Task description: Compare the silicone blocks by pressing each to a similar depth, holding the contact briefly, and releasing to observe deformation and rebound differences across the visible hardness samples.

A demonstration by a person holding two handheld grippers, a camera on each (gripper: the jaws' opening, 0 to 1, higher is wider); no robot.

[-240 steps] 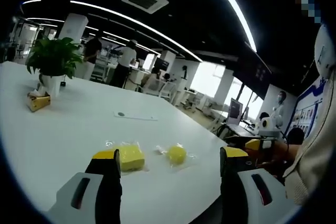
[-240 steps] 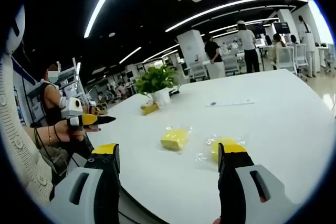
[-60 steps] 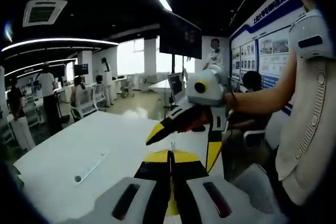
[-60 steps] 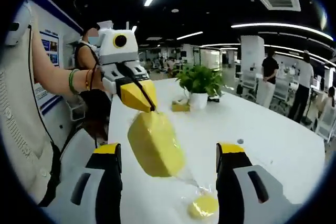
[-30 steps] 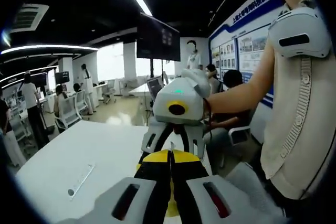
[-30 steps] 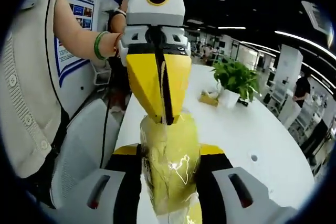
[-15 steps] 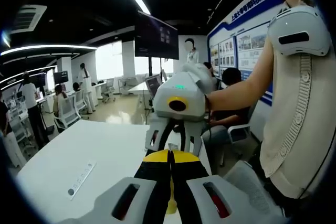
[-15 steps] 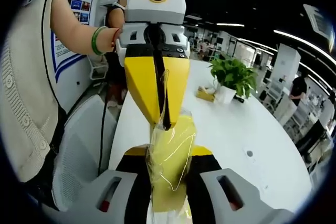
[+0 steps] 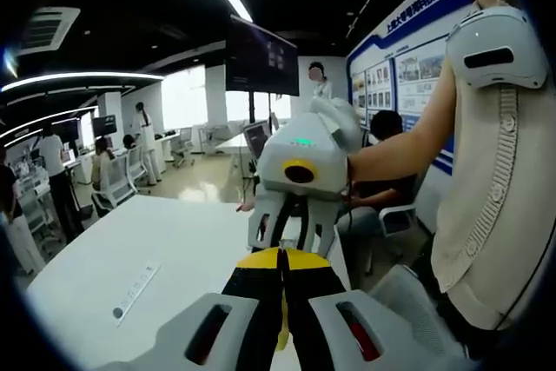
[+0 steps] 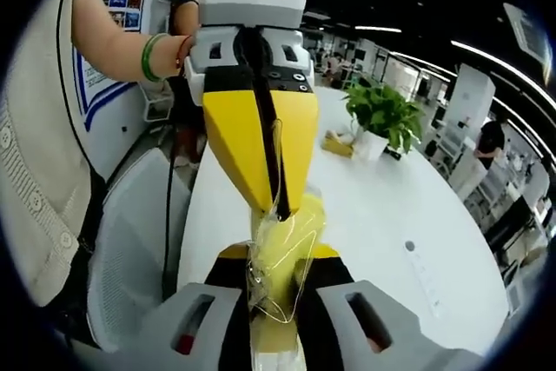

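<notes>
Since half a second ago, the right claw (image 10: 274, 280) has been closed further on the wrapped yellow silicone block (image 10: 282, 249), which now appears narrower between its jaws; a second ago the block bulged wider. The left claw (image 10: 265, 184), entering the right gripper view from 12 o'clock, stays pinched shut on the clear wrapper's upper edge, with a sliver of yellow showing between its tips in the left gripper view (image 9: 281, 288). The block is thus held in the air between both claws, above the near edge of the white worktop (image 10: 373, 206). The block is judged soft and light, yielding readily and likely to rebound; the glossy film is judged slippery, so hold is best taken across the block's broad faces at mid-body, not on the loose film. Beyond, a potted plant (image 10: 382, 119) stands on the worktop at 2 o'clock. In the left gripper view the right claw's housing (image 9: 300, 171) is seen directly ahead, with a person's arm (image 9: 400, 149) at 3 o'clock.
</notes>
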